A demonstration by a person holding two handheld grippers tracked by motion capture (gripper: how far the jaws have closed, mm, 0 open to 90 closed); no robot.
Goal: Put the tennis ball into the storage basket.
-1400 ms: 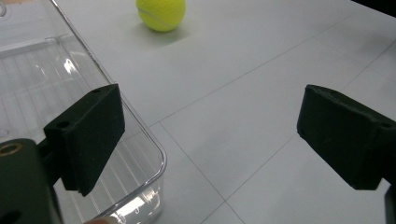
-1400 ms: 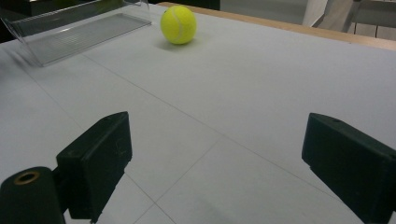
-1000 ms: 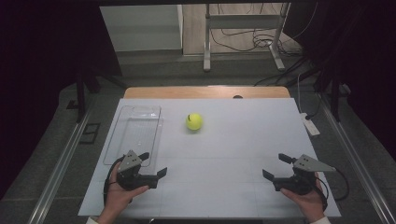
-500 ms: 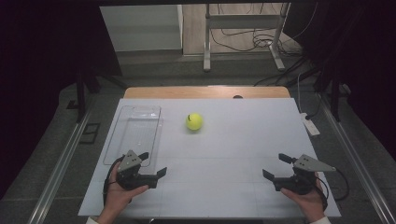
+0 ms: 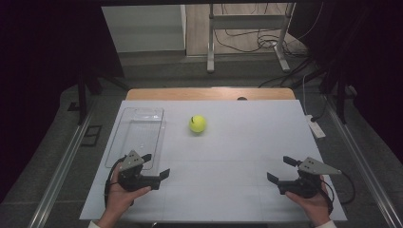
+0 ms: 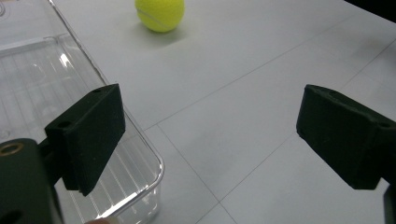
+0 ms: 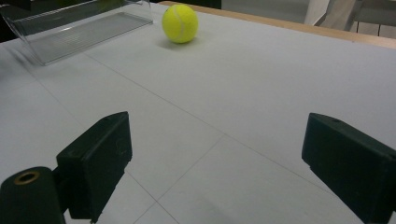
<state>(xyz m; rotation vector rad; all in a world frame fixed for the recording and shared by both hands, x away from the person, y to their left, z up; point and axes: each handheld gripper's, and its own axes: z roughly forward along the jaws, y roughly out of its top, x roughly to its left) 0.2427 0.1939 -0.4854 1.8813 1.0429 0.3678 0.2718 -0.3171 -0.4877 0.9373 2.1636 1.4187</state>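
Yellow felt tennis ball (image 5: 197, 124) sits loose on the white table sheet (image 5: 237, 156), just right of the clear rectangular plastic tray (image 5: 138, 135), not touching it, level with the tray's far half. Left gripper (image 5: 157, 166) is at the tray's near right corner, jaws spread wide, nothing between them. Right gripper (image 5: 279, 170) is well to the right of the tray, nearer the person than the ball, jaws also spread and empty.

Risks, my read:
- Ball is round on a smooth sheet: a one-sided jaw touch likely rolls it off, maybe toward the far table edge.
- Left jaw hangs over the tray rim in the left gripper view; a straight push forward could clip and shove the light tray.
- Off-centre pinch may squirt the ball out.
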